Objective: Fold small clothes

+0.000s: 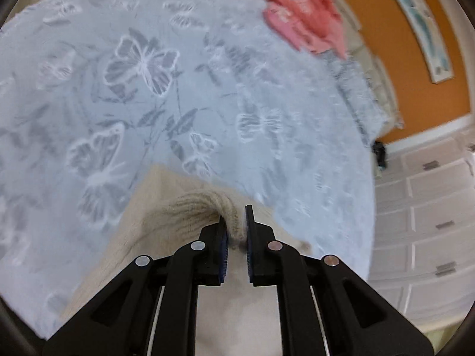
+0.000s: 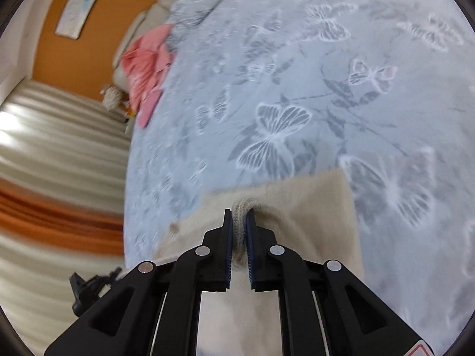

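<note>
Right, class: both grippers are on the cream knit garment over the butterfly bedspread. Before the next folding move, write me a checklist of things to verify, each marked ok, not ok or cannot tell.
1. Left gripper holds the cream garment: ok, ribbed edge bunched between its fingers.
2. Right gripper holds the same garment: ok, ribbed edge pinched.
3. Both grips at matching corners: cannot tell, neither view shows the whole garment.
4. Bedspread bare ahead for laying the fold: ok in both views.
5. Pink clothes out of the way: ok, far off at the bed's edge.
6. Garment free of wrinkles: cannot tell, most of it is hidden.
</note>
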The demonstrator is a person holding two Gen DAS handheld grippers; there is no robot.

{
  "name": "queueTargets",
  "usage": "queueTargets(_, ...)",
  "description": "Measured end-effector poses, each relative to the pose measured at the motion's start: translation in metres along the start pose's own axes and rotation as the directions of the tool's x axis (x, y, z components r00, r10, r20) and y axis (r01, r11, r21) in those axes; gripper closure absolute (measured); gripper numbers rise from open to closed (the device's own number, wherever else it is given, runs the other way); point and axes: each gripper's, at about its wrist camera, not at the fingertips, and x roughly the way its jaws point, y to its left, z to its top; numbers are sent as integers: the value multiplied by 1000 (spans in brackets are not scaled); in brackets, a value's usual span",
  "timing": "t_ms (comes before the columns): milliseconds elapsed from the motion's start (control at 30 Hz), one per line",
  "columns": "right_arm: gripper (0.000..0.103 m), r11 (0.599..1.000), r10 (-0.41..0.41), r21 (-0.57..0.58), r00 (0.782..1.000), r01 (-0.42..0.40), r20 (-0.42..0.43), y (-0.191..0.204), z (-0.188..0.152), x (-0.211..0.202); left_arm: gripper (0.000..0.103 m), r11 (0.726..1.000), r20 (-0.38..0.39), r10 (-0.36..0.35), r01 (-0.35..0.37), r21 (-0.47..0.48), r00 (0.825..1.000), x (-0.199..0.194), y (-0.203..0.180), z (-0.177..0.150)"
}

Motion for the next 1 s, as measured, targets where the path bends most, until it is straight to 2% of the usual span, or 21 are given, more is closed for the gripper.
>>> queueTargets(33,87,1000,-3,21,1000,3,-3,-5,4,9,90,999,-16,20,-21,-26,1000,21,5,5)
queueTargets(67,87,998,-26,56,1000,26,1,-11,10,17,87,998,-35,43,-44,-48,998,34,10,7)
queueTargets(133,86,995,-32,95,999,29,28,-18,13,16,83,992,-50,85,-90,-87,995,41,19,9)
queueTargets(167,83,996,-10,94,999,5,53,-20,11,6,73,994,-27,65,-67,-89,998,35,22,8)
queueTargets(200,68,997,-4,72,997,-1,76,-21,5,-6,57,996,-1,60,-60,-73,998,25,24,6)
queueTargets(233,53,999,-19,42,996,15,90,-22,-2,-17,47,996,31,70,-69,-48,997,12,26,3)
queueTargets(267,50,999,-40,4,994,40,98,-22,-13,-27,31,997,73,82,-81,-14,994,-6,30,-3)
queueTargets(300,50,997,-66,-42,993,70,96,-24,-24,-36,26,996,107,85,-87,14,991,-23,36,-10)
queueTargets(400,50,974,-153,-163,987,160,54,-33,-72,-54,26,990,140,118,-128,61,983,-59,64,-38)
queueTargets(500,47,965,-187,-194,982,179,-21,-47,-106,-51,22,985,82,149,-155,72,985,-72,91,-70)
queueTargets(600,39,948,-245,-221,969,230,-44,-51,-124,-41,22,983,-17,178,-177,59,984,-59,110,-98)
queueTargets(667,42,939,-267,-235,963,250,-40,-51,-125,-32,26,984,-57,175,-173,47,983,-46,115,-109)
queueTargets(700,67,944,-260,-224,964,244,-49,-52,-122,-30,48,984,-78,176,-172,47,981,-39,117,-113)
queueTargets(733,87,951,-245,-209,968,228,-61,-51,-120,-29,59,980,-107,197,-192,56,974,-32,117,-114)
queueTargets(767,89,960,-227,-181,972,213,-62,-48,-115,-37,74,978,-112,208,-203,54,972,-33,117,-116)
queueTargets(800,94,965,-201,-178,980,195,-14,-41,-109,-54,82,982,-104,190,-187,36,976,-40,116,-115)
queueTargets(900,95,952,-210,-215,976,218,62,-31,-100,-90,85,979,-75,202,-201,18,977,-62,118,-104)
queueTargets(933,95,946,-229,-222,972,235,54,-36,-98,-91,85,973,-75,231,-231,14,970,-65,124,-100)
queueTargets(1000,94,917,-328,-250,944,312,-24,-61,-103,-70,85,959,-94,282,-282,12,955,-58,136,-99)
